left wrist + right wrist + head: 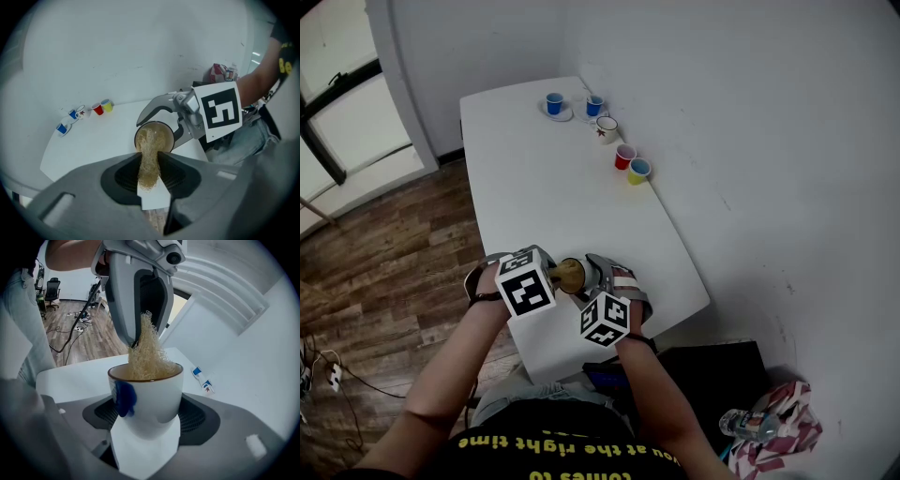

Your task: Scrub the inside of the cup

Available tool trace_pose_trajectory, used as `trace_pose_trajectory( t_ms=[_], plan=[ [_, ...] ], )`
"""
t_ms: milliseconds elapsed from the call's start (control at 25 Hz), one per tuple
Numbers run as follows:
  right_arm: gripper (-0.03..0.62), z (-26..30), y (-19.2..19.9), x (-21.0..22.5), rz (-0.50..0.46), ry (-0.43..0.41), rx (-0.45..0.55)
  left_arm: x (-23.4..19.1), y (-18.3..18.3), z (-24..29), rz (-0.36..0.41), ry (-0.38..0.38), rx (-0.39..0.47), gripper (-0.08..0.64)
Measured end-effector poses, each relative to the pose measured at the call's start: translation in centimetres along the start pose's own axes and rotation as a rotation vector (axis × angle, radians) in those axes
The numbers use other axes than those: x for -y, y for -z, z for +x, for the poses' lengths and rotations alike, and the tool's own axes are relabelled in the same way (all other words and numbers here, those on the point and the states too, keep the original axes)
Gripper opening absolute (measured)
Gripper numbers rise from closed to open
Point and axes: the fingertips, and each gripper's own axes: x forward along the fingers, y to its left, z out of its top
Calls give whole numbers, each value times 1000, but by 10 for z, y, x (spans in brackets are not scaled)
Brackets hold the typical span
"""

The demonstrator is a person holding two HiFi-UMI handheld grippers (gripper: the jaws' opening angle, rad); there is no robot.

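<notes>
A: Now, head view: the cup [568, 274] is up over the table's [544, 169] near end. The left gripper [553, 273] and right gripper [598, 275] meet on it, and the marker cubes cover the jaws.

B: Left gripper view: jaws nearly together, pinching the scrubber [149, 161], with its end inside the cup.

A: Right gripper view: jaws wide, clamped on the cup's sides. I'd keep that grip firm, press the fibres to the wall and twist deeper.

B: The cup's floor is buried under fibres, though.
</notes>
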Motion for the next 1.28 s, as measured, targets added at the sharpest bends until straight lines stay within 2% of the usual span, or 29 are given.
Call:
trace_pose_trajectory(
  t_ms=[520,800,1080,1280],
  plan=[
    [390,0,9,0,34,-5,-3,23,-4,-3,12,61,13,104],
    [390,2,6,-6,37,-22,6,16,-12,-9,31,28,30,104],
    [390,1,4,-8,44,-18,14,-1,4,-5,15,-30,19,104],
    [390,0,7,-2,52,-7,11,-1,11,-2,-7,-15,7,104]
  ],
)
